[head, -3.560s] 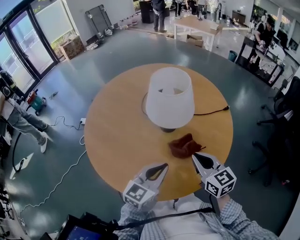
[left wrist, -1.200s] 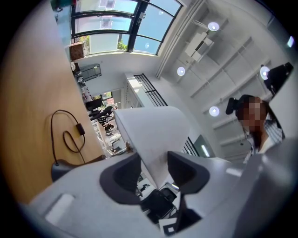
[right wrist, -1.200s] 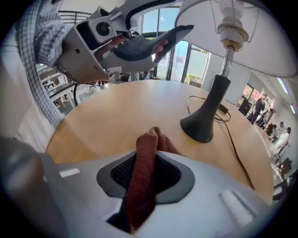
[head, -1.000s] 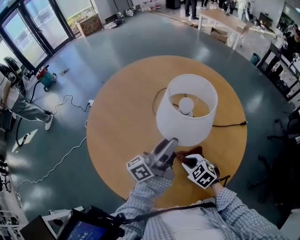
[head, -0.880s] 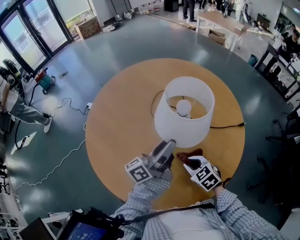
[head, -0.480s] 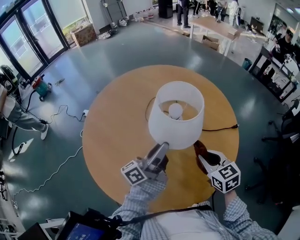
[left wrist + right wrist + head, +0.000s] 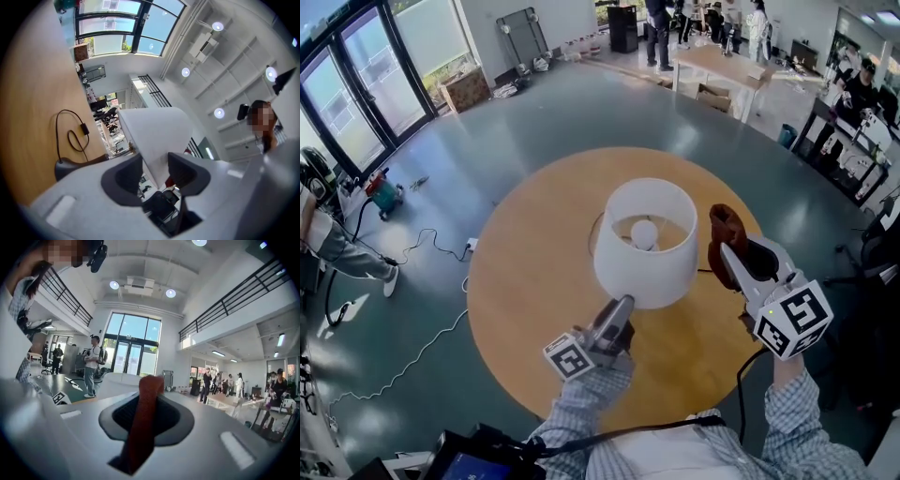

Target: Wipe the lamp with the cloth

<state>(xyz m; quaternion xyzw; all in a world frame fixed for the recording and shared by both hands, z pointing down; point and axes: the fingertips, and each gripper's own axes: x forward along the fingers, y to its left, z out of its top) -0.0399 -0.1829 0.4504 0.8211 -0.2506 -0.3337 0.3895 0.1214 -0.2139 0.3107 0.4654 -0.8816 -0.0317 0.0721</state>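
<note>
The lamp (image 7: 644, 246) is standing in the middle of a round wood table (image 7: 516, 281). Its white shade (image 7: 645, 277) is open at the top, and the bulb (image 7: 644, 232) is showing inside.

The L gripper (image 7: 622, 306) is reaching in from the near side. It is pointing up a bit at the shade's near bottom edge. In the left gripper view the shade's thin wall is sitting btwn the two dark pads, and both pads are pressing on it. So the jaws are about half closed and are gripping the shade's rim. A checked sleeve (image 7: 581, 412) is showing behind this gripper.

The R gripper (image 7: 733, 264) is hanging up in the air on the right side of the lamp, about level w/ the shade. Its jaws are nearly together and are pinching the cloth (image 7: 724, 232). The cloth is dark red and bunched up. It is sticking out past the tips as a narrow strip. In the head view it is just right of the shade, w/ a small gap showing btwn them.

In the left gripper view a black cord (image 7: 84, 128) is lying in a loop on the table, next to the lamp's dark base (image 7: 70, 166).

The floor (image 7: 534, 112) around the table is grey-green. Some people (image 7: 661, 19) are standing far off.
</note>
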